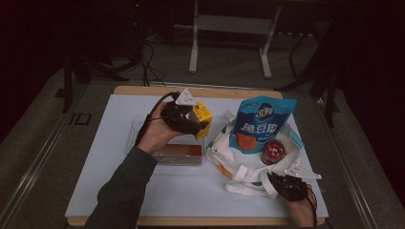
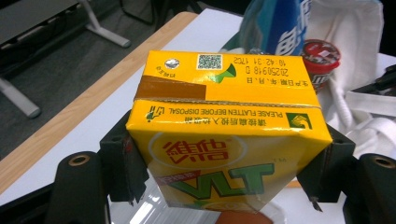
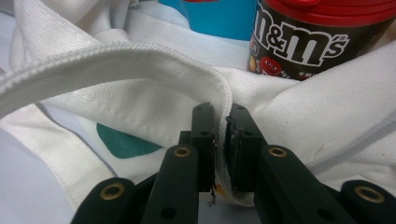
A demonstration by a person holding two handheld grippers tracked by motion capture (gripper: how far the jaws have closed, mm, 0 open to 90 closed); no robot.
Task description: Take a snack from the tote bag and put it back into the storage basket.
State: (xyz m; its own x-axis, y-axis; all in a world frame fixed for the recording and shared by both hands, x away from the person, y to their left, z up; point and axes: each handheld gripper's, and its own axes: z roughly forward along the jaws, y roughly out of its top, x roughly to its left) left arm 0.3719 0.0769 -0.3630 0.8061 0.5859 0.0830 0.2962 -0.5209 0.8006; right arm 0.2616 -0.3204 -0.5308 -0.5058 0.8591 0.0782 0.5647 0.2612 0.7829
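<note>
While the right gripper (image 3: 221,122) pinches the white tote bag (image 3: 140,93) (M&M's tub (image 3: 308,42) inside), the left gripper (image 2: 224,163) clamps a yellow Vita carton (image 2: 224,121) marked "PLEASE FLATTEN BEFORE DISPOSAL".

Dim room, grey floor (image 1: 229,71), white frame legs (image 1: 193,47), dark cables (image 1: 148,62)

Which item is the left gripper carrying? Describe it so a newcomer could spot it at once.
On the white table, left of the white tote bag, the left gripper clamps a small yellow drink carton. It is the only yellow box, printed with green VLT lettering.
</note>
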